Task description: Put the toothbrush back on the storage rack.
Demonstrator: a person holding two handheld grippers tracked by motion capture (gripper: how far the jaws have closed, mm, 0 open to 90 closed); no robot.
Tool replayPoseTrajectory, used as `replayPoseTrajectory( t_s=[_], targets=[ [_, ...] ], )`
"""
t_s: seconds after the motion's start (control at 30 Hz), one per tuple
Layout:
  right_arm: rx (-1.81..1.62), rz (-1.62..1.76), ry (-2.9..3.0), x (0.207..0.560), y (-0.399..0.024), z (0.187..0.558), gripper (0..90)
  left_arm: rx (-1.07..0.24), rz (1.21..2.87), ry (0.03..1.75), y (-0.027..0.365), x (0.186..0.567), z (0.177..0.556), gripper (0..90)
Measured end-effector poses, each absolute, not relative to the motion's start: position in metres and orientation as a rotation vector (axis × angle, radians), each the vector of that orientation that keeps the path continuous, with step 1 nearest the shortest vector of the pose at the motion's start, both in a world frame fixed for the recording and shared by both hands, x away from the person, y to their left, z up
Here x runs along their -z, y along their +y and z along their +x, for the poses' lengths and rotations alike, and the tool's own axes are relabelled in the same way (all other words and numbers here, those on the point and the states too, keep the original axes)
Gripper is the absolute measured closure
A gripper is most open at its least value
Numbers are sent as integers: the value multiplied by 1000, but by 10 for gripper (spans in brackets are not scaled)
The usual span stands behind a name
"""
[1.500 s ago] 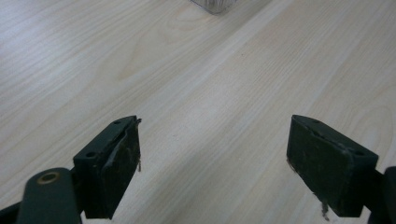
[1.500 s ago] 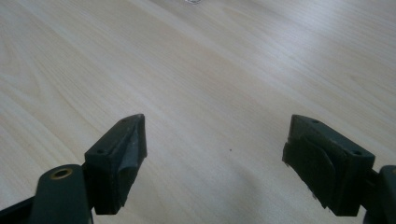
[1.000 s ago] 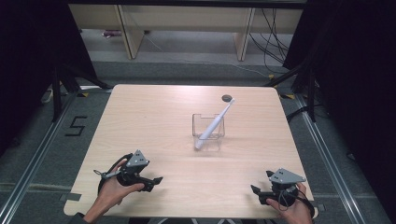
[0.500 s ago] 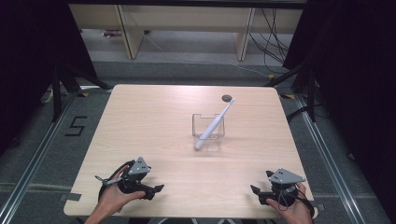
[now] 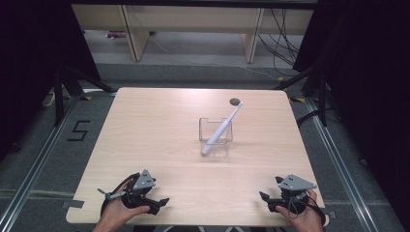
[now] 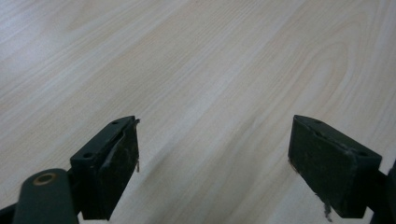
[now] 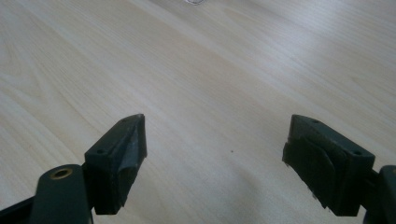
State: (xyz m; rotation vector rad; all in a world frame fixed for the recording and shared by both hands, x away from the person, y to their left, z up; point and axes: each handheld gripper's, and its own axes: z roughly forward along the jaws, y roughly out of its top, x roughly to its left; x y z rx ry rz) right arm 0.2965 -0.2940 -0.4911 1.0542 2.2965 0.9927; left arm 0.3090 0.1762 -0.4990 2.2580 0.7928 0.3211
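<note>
From the high view, both hands sit at the near edge of the wooden table (image 5: 145,145), one at each corner. The left gripper (image 5: 157,203) rests low on the tabletop with the person's left hand (image 5: 116,212) wrapped around it from behind, its jaws pointing off toward the right. The right gripper (image 5: 266,199) sits at the other corner, held by the right hand (image 5: 302,217), grey plate on top, jaws pointing left. So the two kind of face each other across the front edge, well apart. Out in the middle of the table there's a clear little container (image 5: 215,133) with a white toothbrush (image 5: 221,128) leaning in it, tilted so the head sticks up toward the far right. Both grippers are well away from it. A small dark round spot (image 5: 235,101) sits on the table just past the brush tip.

Left gripper view: the jaws are spread wide with nothing between them, just bare wood grain underneath.

Right gripper view: same deal, jaws wide apart and empty over the wood. At the very top edge you can just catch a sliver of something clear (image 7: 192,2), too little to tell what.
</note>
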Motion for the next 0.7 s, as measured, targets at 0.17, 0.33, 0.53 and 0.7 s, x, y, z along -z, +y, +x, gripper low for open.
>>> replayPoseTrajectory(
  t_s=[0.17,0.33,0.53,0.7],
  targets=[
    [-992,1073,2294,490,-293,295,209,-312,2240,796,176,503,300,155],
    [-990,1050,2286,489,-294,295,209,-344,2282,759,176,505,293,156],
    [-997,1067,2287,489,-293,294,208,-339,2283,763,175,504,292,157],
    [-999,1076,2292,489,-293,293,208,-341,2286,767,175,504,292,157]
  ],
)
